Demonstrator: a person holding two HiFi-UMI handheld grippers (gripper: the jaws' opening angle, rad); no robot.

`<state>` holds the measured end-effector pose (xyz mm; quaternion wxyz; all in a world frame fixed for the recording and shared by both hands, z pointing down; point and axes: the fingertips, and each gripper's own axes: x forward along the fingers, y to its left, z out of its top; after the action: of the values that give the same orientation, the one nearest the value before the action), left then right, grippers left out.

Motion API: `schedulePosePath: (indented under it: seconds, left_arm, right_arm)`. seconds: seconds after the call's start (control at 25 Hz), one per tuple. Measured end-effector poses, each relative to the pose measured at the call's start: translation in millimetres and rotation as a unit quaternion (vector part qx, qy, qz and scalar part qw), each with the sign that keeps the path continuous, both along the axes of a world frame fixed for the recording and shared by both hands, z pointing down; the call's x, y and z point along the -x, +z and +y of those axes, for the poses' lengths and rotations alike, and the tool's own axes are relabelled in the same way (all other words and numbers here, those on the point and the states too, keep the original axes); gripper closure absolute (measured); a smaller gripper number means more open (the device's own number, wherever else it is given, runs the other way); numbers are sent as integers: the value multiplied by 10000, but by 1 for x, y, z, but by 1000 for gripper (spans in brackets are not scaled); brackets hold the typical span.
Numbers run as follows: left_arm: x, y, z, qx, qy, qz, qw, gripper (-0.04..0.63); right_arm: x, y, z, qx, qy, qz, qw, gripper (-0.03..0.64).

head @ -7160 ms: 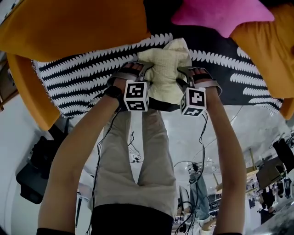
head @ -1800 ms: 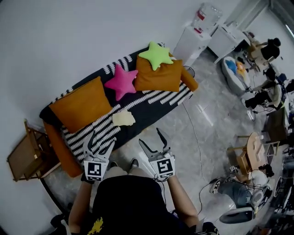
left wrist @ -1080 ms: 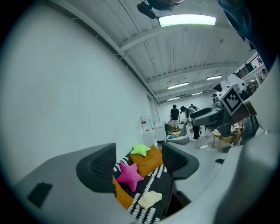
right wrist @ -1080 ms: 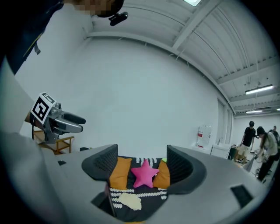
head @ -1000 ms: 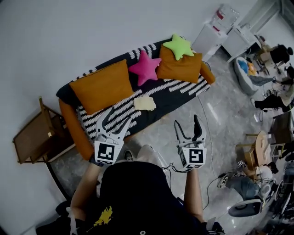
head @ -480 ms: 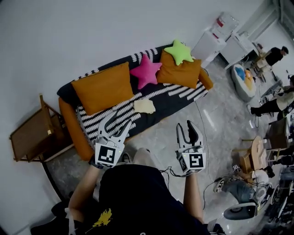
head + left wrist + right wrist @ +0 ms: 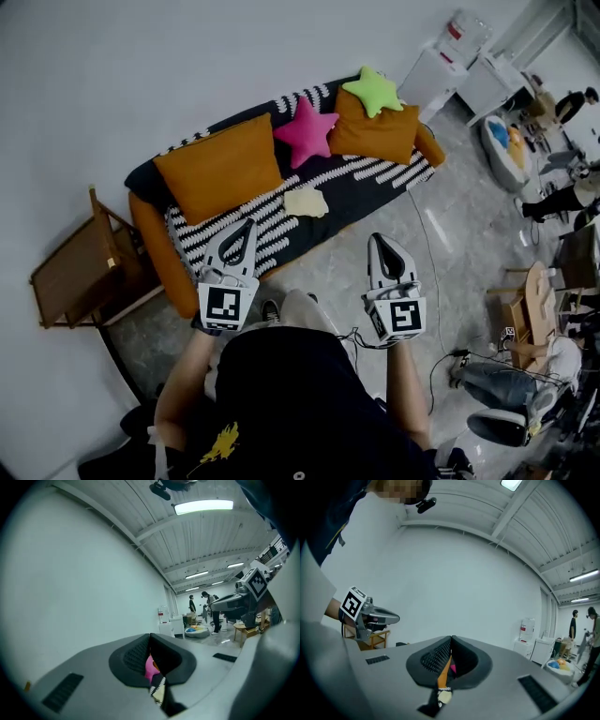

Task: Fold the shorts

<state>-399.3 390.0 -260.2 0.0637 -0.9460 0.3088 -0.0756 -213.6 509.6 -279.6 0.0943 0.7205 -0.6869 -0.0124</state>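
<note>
The left hand-held gripper [image 7: 247,225] and the right hand-held gripper [image 7: 382,240], each with jaws that have just closed together on nothing, are held out side by side, well apart from the folded cream shorts [image 7: 306,202] lying on the striped sofa [image 7: 202,246] in front of the pink star cushion [image 7: 307,131].

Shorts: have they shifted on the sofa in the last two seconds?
No. The shorts still lie on the sofa in front of the pink star.
</note>
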Motion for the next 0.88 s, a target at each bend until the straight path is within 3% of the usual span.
schedulePosePath:
  seconds: [0.16, 0.32, 0.44, 0.56, 0.64, 0.72, 0.88]
  left_arm:
    - [4, -5, -8, -182, -26, -38, 9998, 581]
    - [9, -12, -8, -236, -68, 24, 9997, 581]
    - [6, -18, -5, -253, -90, 393, 9989, 581]
    - [1, -24, -6, -470, -49, 538, 9974, 581]
    - [-3, -26, -2, -447, -13, 673, 9967, 583]
    - [-10, -24, 3, -420, 97, 586, 9973, 583]
    - [-13, -21, 9, -279, 75, 610, 9977, 583]
  right_arm:
    - [-3, -5, -3, 67, -15, 118, 9999, 600]
    - [-11, -14, -2, -159, 88, 8, 9998, 600]
    - [-13, -15, -1, -97, 85, -54, 9999, 600]
    - [-14, -9, 5, 283, 124, 34, 9995, 600]
    - [-16, -10, 9, 244, 26, 92, 9997, 600]
    - [-20, -17, 9, 52, -138, 83, 9999, 600]
    - [-29, -18, 6, 148, -210, 144, 9996, 600]
